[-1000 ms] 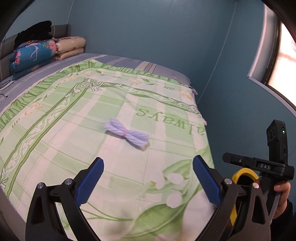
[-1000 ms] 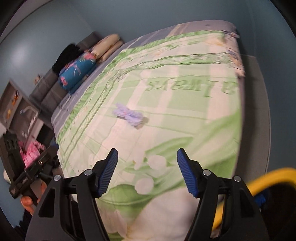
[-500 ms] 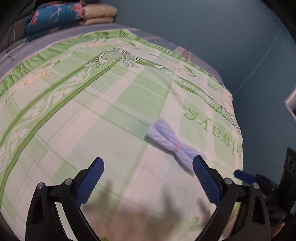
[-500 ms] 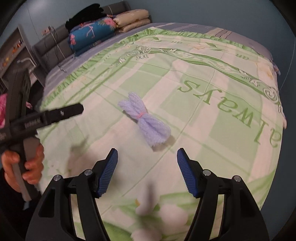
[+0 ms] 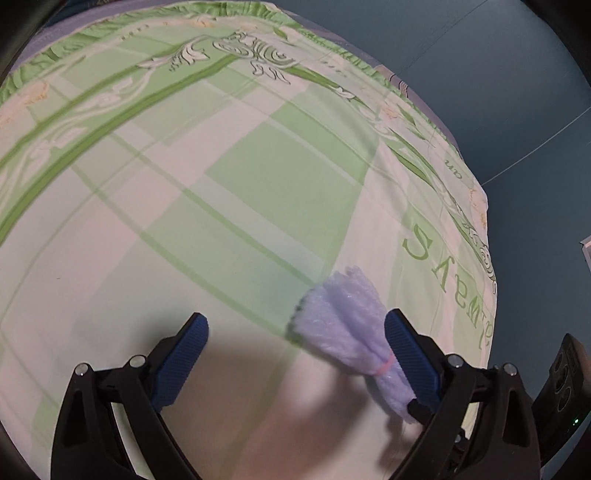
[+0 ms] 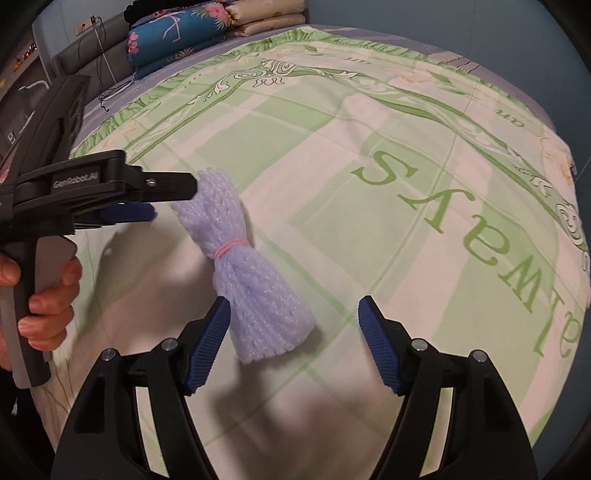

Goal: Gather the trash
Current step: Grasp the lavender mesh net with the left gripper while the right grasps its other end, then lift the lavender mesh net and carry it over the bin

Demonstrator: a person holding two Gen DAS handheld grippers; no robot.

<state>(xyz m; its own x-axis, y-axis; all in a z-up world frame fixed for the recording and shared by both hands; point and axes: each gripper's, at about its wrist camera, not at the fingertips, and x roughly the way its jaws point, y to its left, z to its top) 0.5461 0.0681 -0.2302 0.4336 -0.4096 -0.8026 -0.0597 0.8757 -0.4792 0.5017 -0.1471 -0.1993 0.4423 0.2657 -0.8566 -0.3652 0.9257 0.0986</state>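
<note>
A pale lilac foam-net bundle [image 6: 243,273], tied at its waist with a pink rubber band, lies on the green and white bedspread [image 6: 369,122]. My right gripper [image 6: 293,343] is open just above its near end, which sits by the left finger. My left gripper [image 5: 295,354] is open too; in its view the bundle [image 5: 347,328] lies against the inside of the right finger. In the right wrist view the left gripper [image 6: 162,199] comes in from the left with its tips at the bundle's far end.
Folded quilts and pillows [image 6: 192,33] are stacked at the head of the bed, by a grey headboard [image 6: 85,66]. The bed's edge drops off at the right beside a teal wall [image 5: 517,92].
Both grippers have moved in over the bed and closed the distance to the bundle, which now lies between their fingers. Both stay open. The bundle has not moved.
</note>
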